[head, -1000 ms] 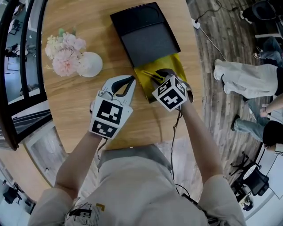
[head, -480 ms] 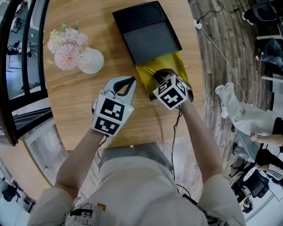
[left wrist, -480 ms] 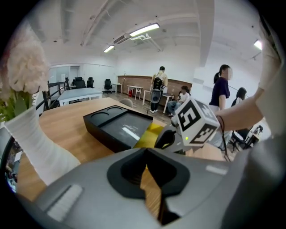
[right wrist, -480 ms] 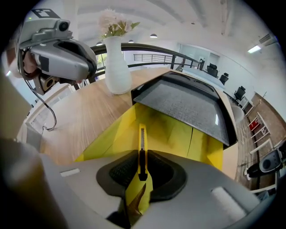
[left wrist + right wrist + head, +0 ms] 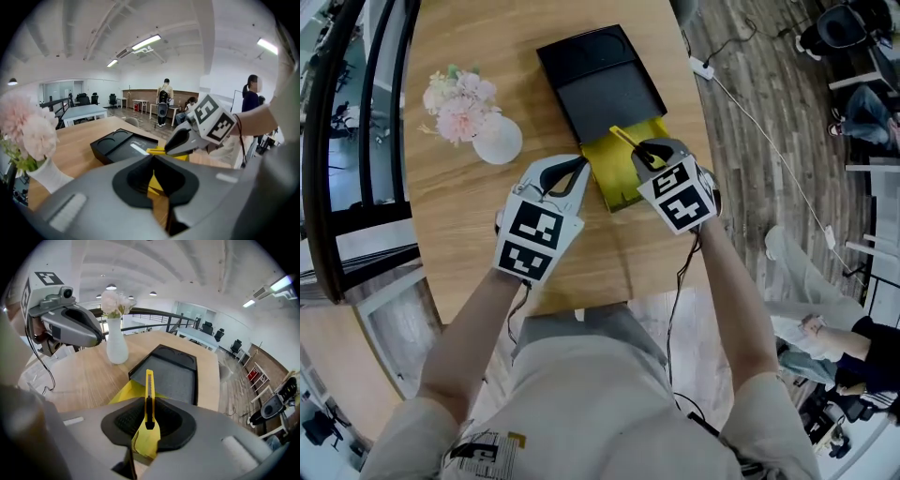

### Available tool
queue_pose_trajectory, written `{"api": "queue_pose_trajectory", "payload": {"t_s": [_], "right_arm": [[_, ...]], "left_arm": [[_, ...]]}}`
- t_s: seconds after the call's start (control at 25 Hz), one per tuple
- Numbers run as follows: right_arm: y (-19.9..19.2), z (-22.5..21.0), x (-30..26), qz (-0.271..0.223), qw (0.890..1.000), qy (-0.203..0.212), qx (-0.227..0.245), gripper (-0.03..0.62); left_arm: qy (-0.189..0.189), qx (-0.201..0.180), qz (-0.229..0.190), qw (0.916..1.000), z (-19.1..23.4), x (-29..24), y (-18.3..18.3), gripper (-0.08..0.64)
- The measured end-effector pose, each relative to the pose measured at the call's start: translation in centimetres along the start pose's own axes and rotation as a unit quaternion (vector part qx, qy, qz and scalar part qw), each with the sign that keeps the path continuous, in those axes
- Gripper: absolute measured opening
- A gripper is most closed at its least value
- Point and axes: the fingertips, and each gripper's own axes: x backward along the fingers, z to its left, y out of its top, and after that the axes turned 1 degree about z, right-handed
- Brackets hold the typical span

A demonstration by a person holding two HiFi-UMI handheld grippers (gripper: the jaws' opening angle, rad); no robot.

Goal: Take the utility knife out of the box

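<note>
My right hand-held gripper (image 5: 148, 422) is clamped on the one utility knife (image 5: 149, 385). Its jaws have just been closing, and the yellow knife stands edge-on between the pads with its long end pointing away from me. The left gripper view shows it held just above the open box rather than lying in it.

My left hand-held gripper (image 5: 153, 180) has its jaws drawn almost together, leaving a thin slit. The yellow of the box shows in that slit. I cannot tell whether the pads pinch the box wall or only sit against its near left corner.

So I count two hand-held grippers and one knife. There are two containers, set end to end.

The nearer one is the yellow box (image 5: 617, 180), open at the top, lying between the two hand-held grippers. Its far end touches a black tray (image 5: 609, 94) with a grey flat bed and two round recesses at its far end.

To the left, well apart from both, stands one white vase (image 5: 498, 141). It holds a bunch of pink and white flowers (image 5: 461, 97).

Everything rests on one wooden tabletop (image 5: 478, 220).
</note>
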Motion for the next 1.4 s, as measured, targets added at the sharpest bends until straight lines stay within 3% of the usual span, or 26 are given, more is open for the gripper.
{"api": "queue_pose_trajectory", "payload": {"t_s": [0.32, 0.48, 0.72, 0.96, 1.08, 1.24, 1.4], "right_arm": [[4.9, -1.1, 9.6, -0.091, 0.994, -0.051, -0.025, 0.069], [7.7, -0.3, 15.5, -0.149, 0.986, -0.061, -0.045, 0.069], [11.6, 0.1, 24.2, -0.238, 0.965, -0.092, -0.06, 0.069], [13.9, 1.2, 31.6, -0.315, 0.938, -0.116, -0.084, 0.069], [13.9, 2.1, 34.0, -0.335, 0.929, -0.126, -0.091, 0.069], [13.5, 3.7, 36.2, -0.334, 0.925, -0.169, -0.069, 0.069], [12.1, 5.1, 37.2, -0.346, 0.919, -0.152, -0.112, 0.069]], "left_arm": [[0.011, -0.047, -0.061, 0.997, -1.8, 4.7, 6.7, 0.003], [0.032, -0.056, -0.115, 0.9912, -2.3, 8.3, 9.8, 0.003], [0.048, -0.067, -0.168, 0.9824, -2.9, 13.3, 14.2, 0.003], [0.054, -0.127, -0.207, 0.9685, -5.8, 19.1, 18.4, 0.003], [0.047, -0.122, -0.223, 0.966, -7.5, 20.8, 19.5, 0.003], [0.037, -0.121, -0.228, 0.9654, -8.6, 22.0, 19.5, 0.003], [0.03, -0.109, -0.224, 0.9681, -9.4, 22.2, 18.6, 0.003]]}}
